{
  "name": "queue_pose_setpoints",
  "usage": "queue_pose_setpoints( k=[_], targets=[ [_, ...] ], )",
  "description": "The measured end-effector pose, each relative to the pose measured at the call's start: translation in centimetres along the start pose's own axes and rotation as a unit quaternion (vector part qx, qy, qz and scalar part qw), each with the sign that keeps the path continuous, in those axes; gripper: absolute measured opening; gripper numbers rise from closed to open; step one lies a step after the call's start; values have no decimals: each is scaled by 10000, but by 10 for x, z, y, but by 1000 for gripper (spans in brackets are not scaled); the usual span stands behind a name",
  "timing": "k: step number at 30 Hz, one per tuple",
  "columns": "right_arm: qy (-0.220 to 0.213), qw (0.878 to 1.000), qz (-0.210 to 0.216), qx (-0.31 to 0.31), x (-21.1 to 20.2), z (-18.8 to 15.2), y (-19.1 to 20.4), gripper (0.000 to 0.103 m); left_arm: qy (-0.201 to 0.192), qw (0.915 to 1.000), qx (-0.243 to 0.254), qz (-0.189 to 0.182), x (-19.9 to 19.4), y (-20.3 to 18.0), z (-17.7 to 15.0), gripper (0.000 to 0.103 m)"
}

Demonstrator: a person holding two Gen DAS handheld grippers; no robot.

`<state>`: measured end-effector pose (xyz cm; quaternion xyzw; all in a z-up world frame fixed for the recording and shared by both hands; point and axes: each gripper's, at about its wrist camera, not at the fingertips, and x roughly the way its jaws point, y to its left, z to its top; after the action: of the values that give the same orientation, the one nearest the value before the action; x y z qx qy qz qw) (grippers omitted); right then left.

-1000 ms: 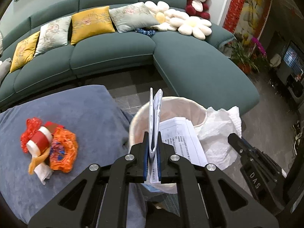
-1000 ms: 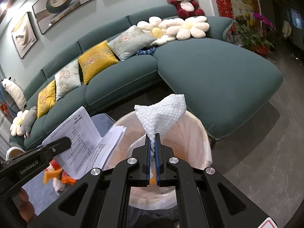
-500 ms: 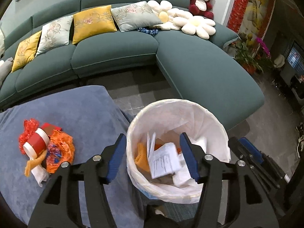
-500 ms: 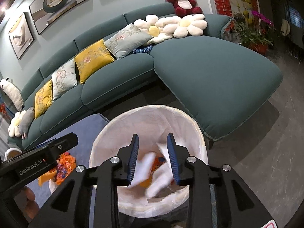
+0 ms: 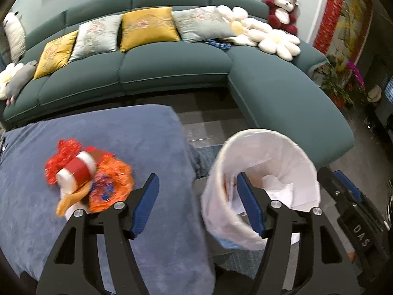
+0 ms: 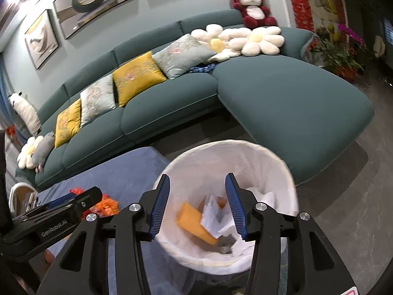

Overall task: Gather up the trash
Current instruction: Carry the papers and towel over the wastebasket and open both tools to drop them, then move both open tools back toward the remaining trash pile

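Observation:
A white-lined trash bin [image 5: 267, 147] [image 6: 196, 167] stands on the floor right of the blue-covered table [image 5: 137, 132]. Papers [image 6: 216, 213], a yellow piece [image 6: 194, 218] and white tissue [image 5: 275, 184] lie inside it. A trash pile [image 5: 88, 174] lies on the table: a red and white paper cup, orange wrappers, red mesh. My left gripper [image 5: 199, 201] is open and empty, between the pile and the bin. My right gripper [image 6: 197, 205] is open and empty above the bin's mouth.
A teal sectional sofa [image 5: 172, 71] with cushions and a red plush bear [image 5: 282, 9] curves behind the table and bin. Potted flowers [image 5: 339, 83] stand at the far right. The left gripper's body [image 6: 51, 218] shows at left in the right wrist view.
Both grippers opened and dropped the papers and the white tissue into the bin. The left gripper has since swung left toward the table; its jaws opened wider.

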<state>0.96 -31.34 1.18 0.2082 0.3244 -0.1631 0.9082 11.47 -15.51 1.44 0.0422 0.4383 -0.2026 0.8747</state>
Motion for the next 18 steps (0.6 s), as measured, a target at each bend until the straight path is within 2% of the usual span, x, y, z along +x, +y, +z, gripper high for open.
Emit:
queue_pose_setpoints(
  k=[4,6,9,18],
  targets=[
    [71,9997,149,-195,1,-8,30,51,28,9995,-262,169,-5,37,-7,64],
    [111,9993,219,-267,1,-13,42,51,2,9988,-387,301,-10,58,-11,69],
    [205,9984,382,-375,4,-20,67,51,-10,9974,-543,467,-14,85,-19,70],
    [600,9922,817,-728,23,-48,144,51,77,9886,-1124,1000,-24,180,-49,72]
  ],
)
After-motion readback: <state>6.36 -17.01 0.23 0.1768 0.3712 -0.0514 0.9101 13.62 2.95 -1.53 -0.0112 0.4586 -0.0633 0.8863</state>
